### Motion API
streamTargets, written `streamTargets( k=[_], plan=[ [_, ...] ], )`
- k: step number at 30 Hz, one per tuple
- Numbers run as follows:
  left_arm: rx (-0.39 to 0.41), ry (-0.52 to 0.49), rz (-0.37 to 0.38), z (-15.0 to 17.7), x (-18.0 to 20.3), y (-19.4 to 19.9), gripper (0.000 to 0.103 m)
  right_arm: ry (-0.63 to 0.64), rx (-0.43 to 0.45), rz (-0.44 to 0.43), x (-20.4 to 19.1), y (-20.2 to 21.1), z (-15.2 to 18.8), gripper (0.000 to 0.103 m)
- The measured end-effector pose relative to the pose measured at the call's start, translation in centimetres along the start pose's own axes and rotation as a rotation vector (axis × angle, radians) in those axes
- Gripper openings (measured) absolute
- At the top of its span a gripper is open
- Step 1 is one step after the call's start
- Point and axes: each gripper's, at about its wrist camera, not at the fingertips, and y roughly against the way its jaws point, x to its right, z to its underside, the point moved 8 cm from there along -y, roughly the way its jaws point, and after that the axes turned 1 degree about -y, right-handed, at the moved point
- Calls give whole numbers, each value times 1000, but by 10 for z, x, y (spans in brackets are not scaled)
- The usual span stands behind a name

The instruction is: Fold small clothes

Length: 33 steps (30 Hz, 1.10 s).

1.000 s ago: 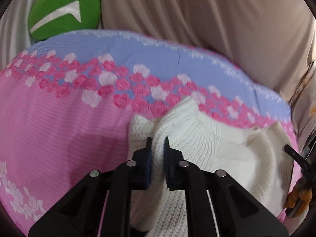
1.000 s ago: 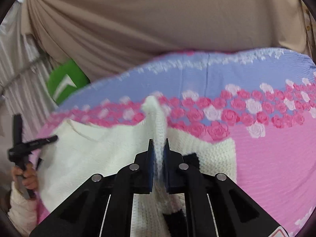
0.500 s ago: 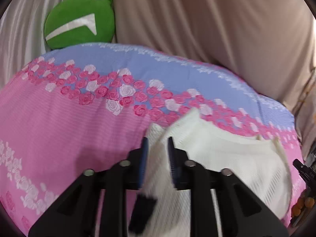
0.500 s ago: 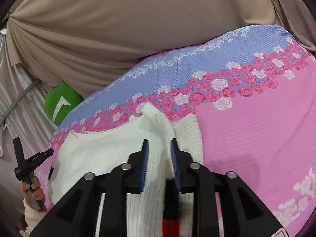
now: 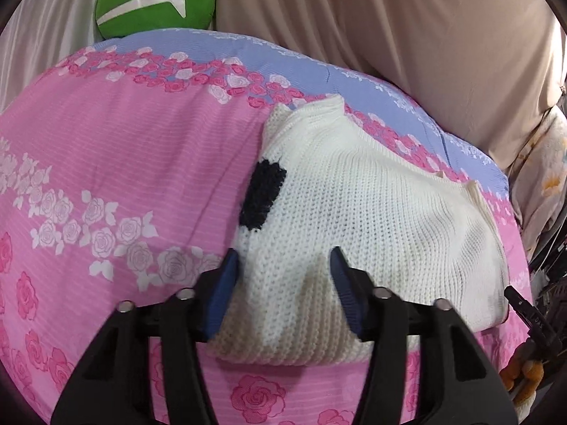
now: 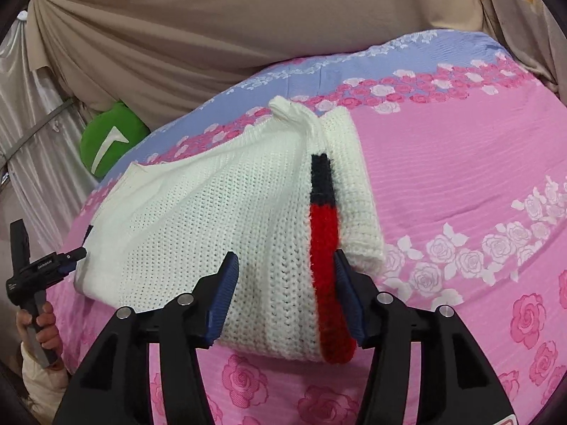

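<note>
White knit fills the space just ahead of both my tools. My left tool [image 5: 283, 265] stands spread over the near left part of the folded sweater [image 5: 354, 205] — its blue pads [image 5: 226, 279] sit either side of the wool without pressing it, though the jaws are closing. My right tool [image 6: 283, 269] is spread too, and its jaws are opening; the sweater's [image 6: 226, 212] near right part lies between them, loose, with the red band [image 6: 326, 269] just beside the right-hand pad.

Beyond that, the sweater rests folded on the bed, on a pink sheet [image 5: 124, 163] printed with roses. From the left view a black patch [image 5: 262, 194] shows on its left side; from the right view a black strip [image 6: 320, 177] runs on from the red band toward the far end, where the knit bunches into a small peak.

Off at the left edge of the right view, my other hand [image 6: 39, 326] grips the handle of its tool.

Farther back the sheet turns blue [image 6: 389, 56], then a green cushion [image 5: 156, 0] with a white mark leans against beige drapes [image 5: 407, 24] — the far backdrop.
</note>
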Motion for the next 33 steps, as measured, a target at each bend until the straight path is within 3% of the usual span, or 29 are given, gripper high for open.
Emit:
streamTargets(
  k=[1, 3, 7, 11, 13, 17, 19, 20, 21, 22, 24, 28, 29, 31, 32, 33],
  plan=[
    [-2, -5, -24, 1, -4, 0, 23, -14, -22, -11, 1, -4, 3, 11],
    [-5, 9, -8, 2, -10, 7, 8, -50, 7, -58, 2, 9, 3, 9],
    [9, -13, -38, 10, -22, 33, 7, -100, 117, -70, 15, 60, -3, 7],
    [-81, -1, -66, 38, -37, 14, 8, -99, -19, 32, 39, 34, 28, 7],
    [-61, 8, -68, 39, -39, 15, 8, -86, -19, 45, 40, 28, 34, 7],
    [-2, -18, -58, 22, -25, 37, 15, -65, 56, 61, 30, 49, 8, 21],
    [67, -74, -74, 2, -11, 53, 35, -24, 112, 65, 19, 61, -14, 28],
    [103, -96, -66, -9, -2, 58, 57, 2, 143, 53, 12, 63, -29, 42],
    [139, -111, -57, -21, 7, 61, 69, 24, 161, 39, 5, 63, -41, 49],
    [173, -135, -49, -35, 18, 61, 70, 59, 175, 26, -4, 58, -56, 58],
    [185, -174, -57, -56, 34, 46, 72, 109, 160, 22, -16, 37, -77, 62],
    [52, -197, -21, -83, 56, -25, 72, 157, 30, 58, -23, -36, -105, 64],
    [25, -183, -38, -86, 54, -41, 71, 163, -7, 83, -20, -55, -108, 64],
    [-39, -163, -47, -90, 49, -73, 56, 159, -82, 131, -9, -87, -107, 62],
    [-65, -149, -56, -89, 46, -83, 32, 152, -107, 132, -6, -98, -106, 32],
    [-89, -136, -58, -88, 42, -92, 9, 144, -123, 96, -8, -103, -105, 13]
  ],
)
